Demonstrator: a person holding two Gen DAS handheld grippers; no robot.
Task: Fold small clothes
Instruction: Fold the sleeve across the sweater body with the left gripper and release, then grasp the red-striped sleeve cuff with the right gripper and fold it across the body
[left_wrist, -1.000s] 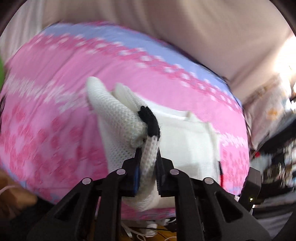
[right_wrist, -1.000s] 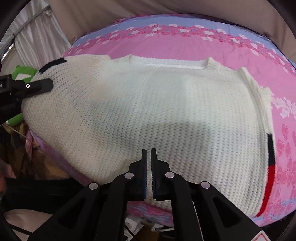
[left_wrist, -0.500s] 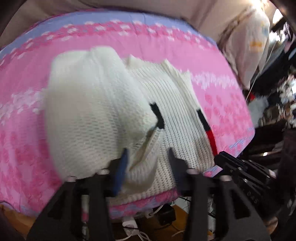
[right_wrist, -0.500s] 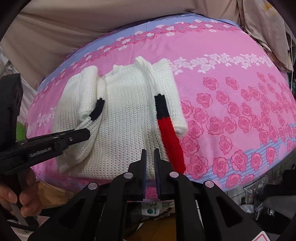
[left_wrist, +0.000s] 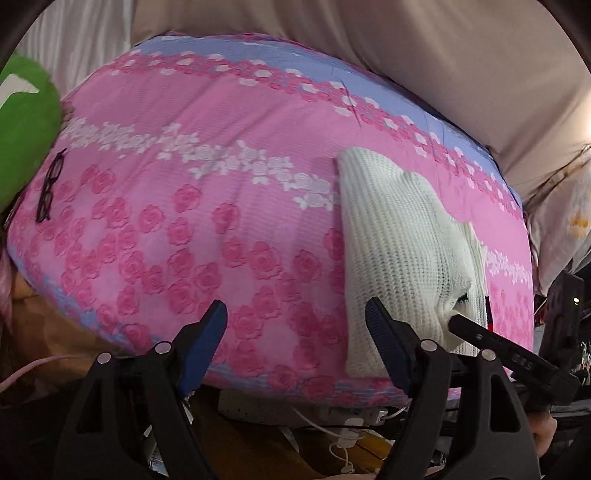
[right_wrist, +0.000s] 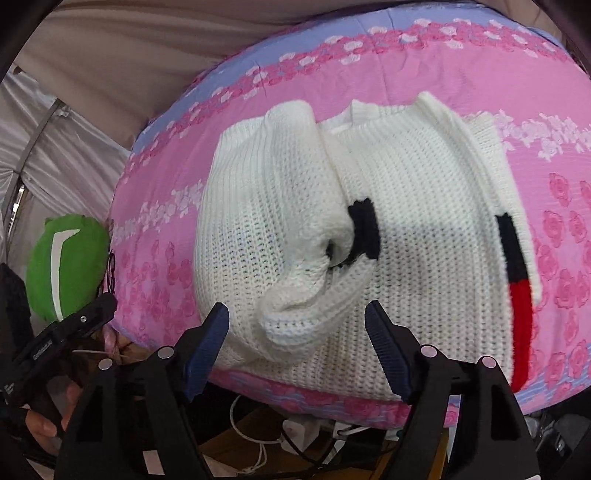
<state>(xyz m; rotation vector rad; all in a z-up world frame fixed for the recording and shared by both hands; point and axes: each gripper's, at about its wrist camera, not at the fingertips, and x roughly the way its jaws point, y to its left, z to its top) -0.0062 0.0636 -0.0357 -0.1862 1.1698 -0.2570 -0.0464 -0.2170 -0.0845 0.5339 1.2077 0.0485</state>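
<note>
Right wrist view: both sleeves are lying folded across the white knit sweater (right_wrist: 424, 236); right gripper (right_wrist: 297, 332) and left gripper (left_wrist: 295, 332) are hovering wide open, empty, likely needing a hem grasp next.

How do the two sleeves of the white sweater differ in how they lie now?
The left sleeve lies bunched and curled across the sweater front; the right sleeve lies straight along its edge. The left sleeve's cuff shows only black; the right sleeve's shows black and red. Both are folded inward.
</note>
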